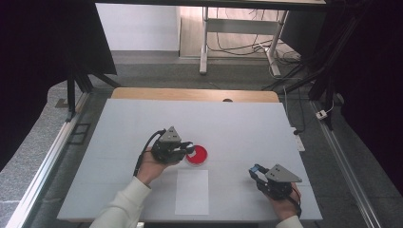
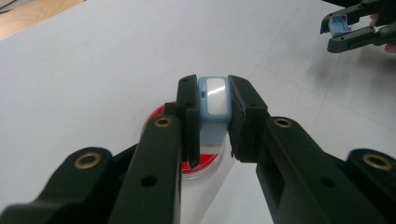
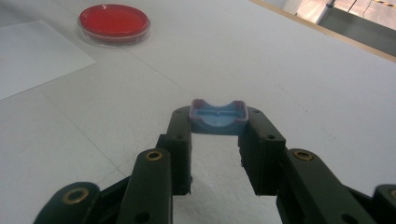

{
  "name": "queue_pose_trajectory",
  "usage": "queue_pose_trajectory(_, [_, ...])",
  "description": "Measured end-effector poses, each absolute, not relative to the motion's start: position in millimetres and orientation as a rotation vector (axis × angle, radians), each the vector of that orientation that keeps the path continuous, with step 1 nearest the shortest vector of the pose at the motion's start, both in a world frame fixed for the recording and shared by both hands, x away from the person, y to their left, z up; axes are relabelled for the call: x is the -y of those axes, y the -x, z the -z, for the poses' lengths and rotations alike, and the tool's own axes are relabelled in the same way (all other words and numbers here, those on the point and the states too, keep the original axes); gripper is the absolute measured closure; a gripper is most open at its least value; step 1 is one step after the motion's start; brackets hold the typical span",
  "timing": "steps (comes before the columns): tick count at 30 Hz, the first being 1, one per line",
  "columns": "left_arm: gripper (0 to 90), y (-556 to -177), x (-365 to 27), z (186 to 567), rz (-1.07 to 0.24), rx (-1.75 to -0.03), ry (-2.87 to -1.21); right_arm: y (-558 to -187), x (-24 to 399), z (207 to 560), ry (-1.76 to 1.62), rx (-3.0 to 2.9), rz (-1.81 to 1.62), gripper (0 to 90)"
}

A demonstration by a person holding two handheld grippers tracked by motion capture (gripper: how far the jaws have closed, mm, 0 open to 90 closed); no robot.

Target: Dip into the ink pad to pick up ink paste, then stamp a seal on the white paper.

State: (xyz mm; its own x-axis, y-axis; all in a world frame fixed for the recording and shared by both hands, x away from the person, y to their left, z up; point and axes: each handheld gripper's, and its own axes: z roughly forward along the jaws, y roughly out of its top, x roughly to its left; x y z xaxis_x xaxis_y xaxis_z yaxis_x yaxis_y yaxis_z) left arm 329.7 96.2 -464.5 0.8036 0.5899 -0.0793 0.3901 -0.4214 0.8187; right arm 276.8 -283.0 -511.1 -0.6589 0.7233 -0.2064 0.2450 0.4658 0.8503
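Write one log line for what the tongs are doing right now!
left tongs: shut on blue stamp, over red dish | right tongs: shut on blue cap, off to the side | paper: flat on table

Left gripper (image 1: 186, 148): black body, grey three-cornered plate on top, black cable looping off at 8 o'clock. Right gripper (image 1: 255, 172): same black build, same grey plate. Jaws black with brass-ringed pivots and small screw holes. Sleeves (image 1: 124, 203) pale cream, knit cuffs.
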Motion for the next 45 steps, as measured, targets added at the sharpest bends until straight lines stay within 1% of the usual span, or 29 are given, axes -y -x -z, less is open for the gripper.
queue_pose_trajectory(18, [75.3,-307,-108,458,-0.237,-0.676,-2.046,-277,284,511,-0.81,-2.154,-1.119,65.0])
queue_pose_trajectory(26, [75.3,-295,-104,457,-0.239,-0.644,-2.065,-277,284,511,-0.814,-2.153,-1.123,65.0])
queue_pose_trajectory(33, [75.3,-286,-101,461,-0.228,-0.627,-2.08,-277,284,511,-0.813,-2.153,-1.125,65.0])
queue_pose_trajectory(37, [75.3,-282,-101,464,-0.19,-0.62,-2.074,-277,285,511,-0.813,-2.154,-1.124,65.0])
queue_pose_trajectory(45, [75.3,-269,-100,470,-0.188,-0.614,-2.08,-277,285,511,-0.812,-2.151,-1.123,65.0])
